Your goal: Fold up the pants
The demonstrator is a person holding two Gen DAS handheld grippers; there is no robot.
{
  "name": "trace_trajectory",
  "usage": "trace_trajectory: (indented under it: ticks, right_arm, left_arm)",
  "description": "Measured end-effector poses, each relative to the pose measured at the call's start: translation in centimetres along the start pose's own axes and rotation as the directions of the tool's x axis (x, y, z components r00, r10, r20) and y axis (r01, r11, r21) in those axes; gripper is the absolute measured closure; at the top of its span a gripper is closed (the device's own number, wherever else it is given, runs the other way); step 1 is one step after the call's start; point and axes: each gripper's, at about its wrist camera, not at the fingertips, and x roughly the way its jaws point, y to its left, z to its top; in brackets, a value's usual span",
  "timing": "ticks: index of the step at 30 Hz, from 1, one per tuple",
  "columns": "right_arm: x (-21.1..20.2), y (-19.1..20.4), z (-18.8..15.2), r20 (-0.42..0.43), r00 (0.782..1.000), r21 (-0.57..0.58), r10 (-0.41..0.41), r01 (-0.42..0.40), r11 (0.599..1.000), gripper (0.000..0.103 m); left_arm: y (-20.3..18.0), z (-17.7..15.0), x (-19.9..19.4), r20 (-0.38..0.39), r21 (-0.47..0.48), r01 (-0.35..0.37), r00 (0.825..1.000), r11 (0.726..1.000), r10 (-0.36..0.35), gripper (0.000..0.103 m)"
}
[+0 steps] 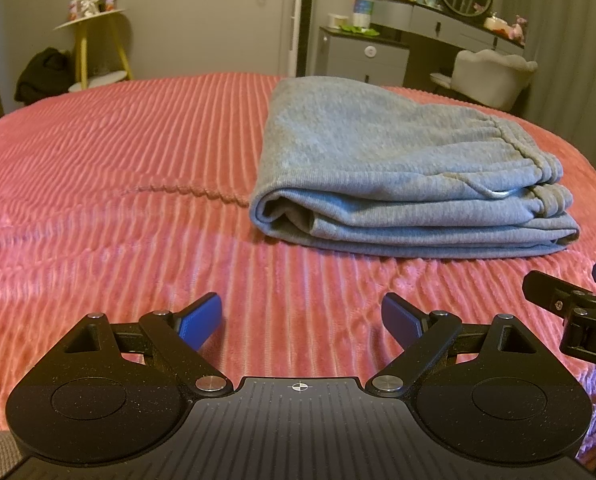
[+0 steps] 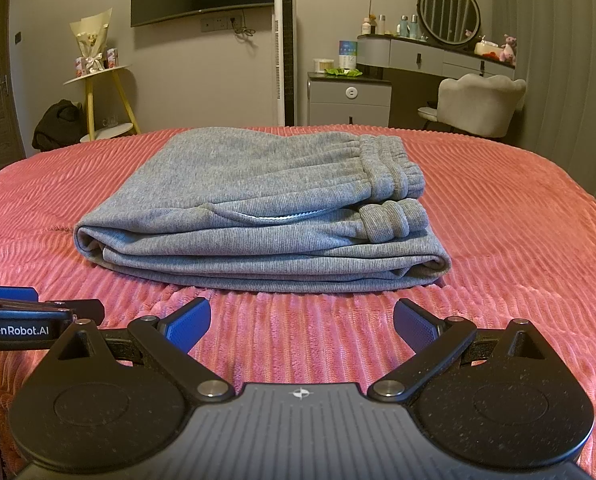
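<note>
Grey pants lie folded in a thick stack on the pink ribbed bedspread, elastic waistband on top at the right. In the right wrist view the pants sit straight ahead, folded edges facing me. My left gripper stands open over bare bedspread, short of the stack and to its left, nothing between its blue pads. My right gripper is open too, just in front of the stack and apart from it. Each gripper shows at the other view's edge: the right gripper, the left gripper.
Beyond the bed's far edge stand a yellow-legged side table with a bouquet, a dark bag on the floor, a white tower fan, a grey cabinet, a dressing table with round mirror and a pale chair.
</note>
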Motion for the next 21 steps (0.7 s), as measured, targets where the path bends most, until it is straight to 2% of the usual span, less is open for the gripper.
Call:
trace_trajectory:
  ticks: [21]
  right_arm:
    - [0.13,-0.32,0.02,-0.002,1.000,-0.013,-0.005,0.005,1.000,0.005]
  left_arm:
    - [0.03,-0.03,0.01,-0.001,-0.001,0.005,1.000,1.000,-0.005,0.010]
